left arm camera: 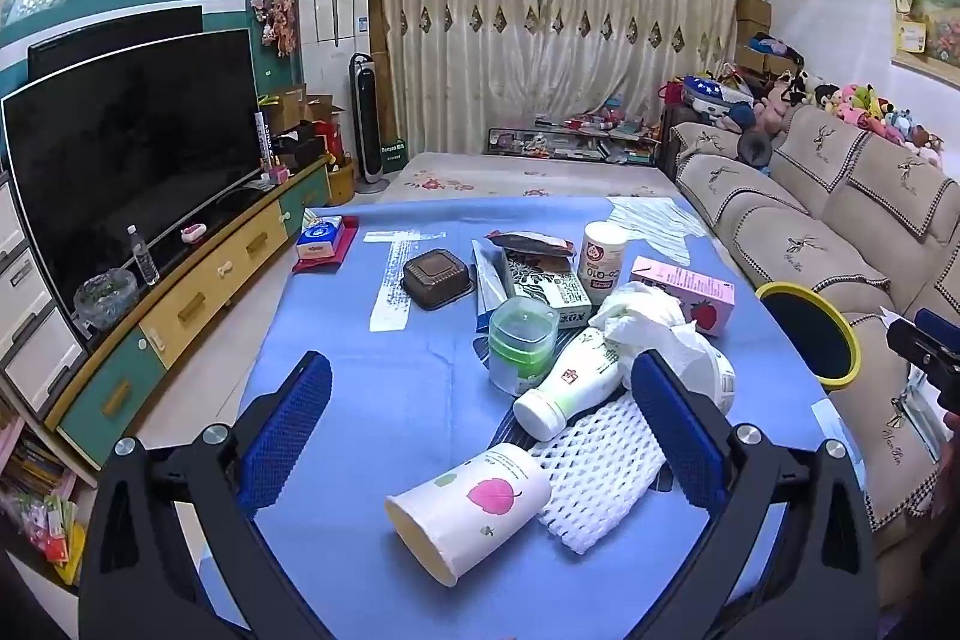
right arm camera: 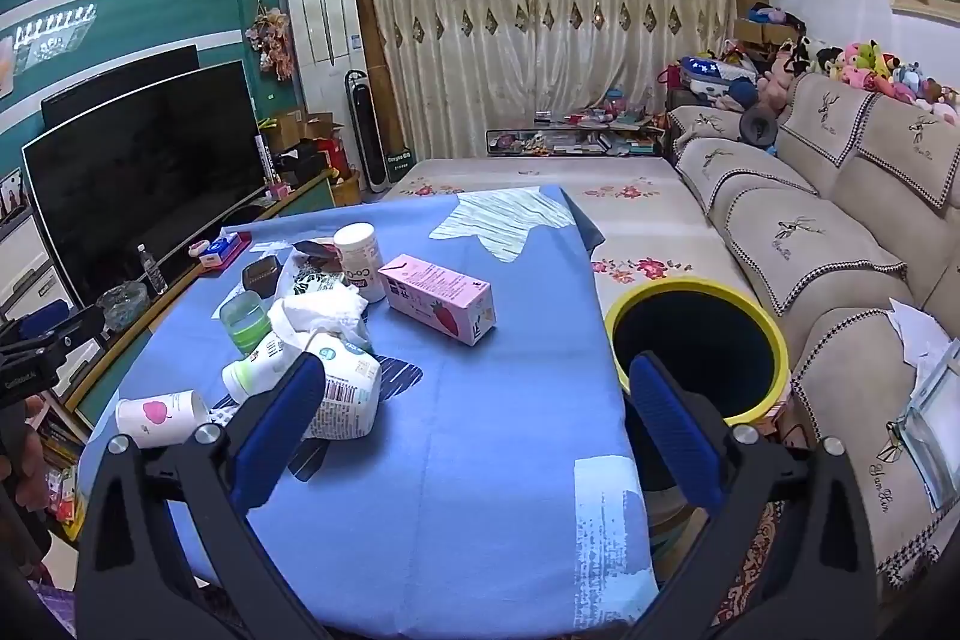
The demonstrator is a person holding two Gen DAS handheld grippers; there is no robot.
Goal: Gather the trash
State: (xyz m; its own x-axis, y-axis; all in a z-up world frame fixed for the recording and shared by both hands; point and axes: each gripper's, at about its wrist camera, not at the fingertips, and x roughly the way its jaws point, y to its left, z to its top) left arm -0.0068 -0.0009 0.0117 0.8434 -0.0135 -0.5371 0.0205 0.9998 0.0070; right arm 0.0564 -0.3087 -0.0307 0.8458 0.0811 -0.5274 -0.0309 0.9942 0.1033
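Note:
Trash lies heaped on the blue tablecloth [left arm camera: 372, 388]. A tipped paper cup with a pink leaf [left arm camera: 474, 505] is nearest, beside white foam netting [left arm camera: 600, 466]. Behind them are a white bottle on its side [left arm camera: 570, 388], crumpled tissue [left arm camera: 645, 319], a green-lidded clear jar [left arm camera: 522, 343], a pink strawberry carton [left arm camera: 684, 293], a Co-Q10 can [left arm camera: 602, 259] and a dark square tray [left arm camera: 437, 278]. My left gripper [left arm camera: 480, 424] hovers open above the cup and bottle, holding nothing. My right gripper [right arm camera: 474, 418] is open over bare cloth, right of the heap, with the carton [right arm camera: 438, 298] beyond it. The yellow-rimmed bin [right arm camera: 699, 349] stands off the table's right edge.
A sofa [right arm camera: 840, 244] runs along the right, close behind the bin. A TV [left arm camera: 132, 160] on a low cabinet lines the left. A tissue box on a red pad [left arm camera: 324, 241] sits at the table's far left. A floral-covered low surface [right arm camera: 540, 184] lies beyond the table.

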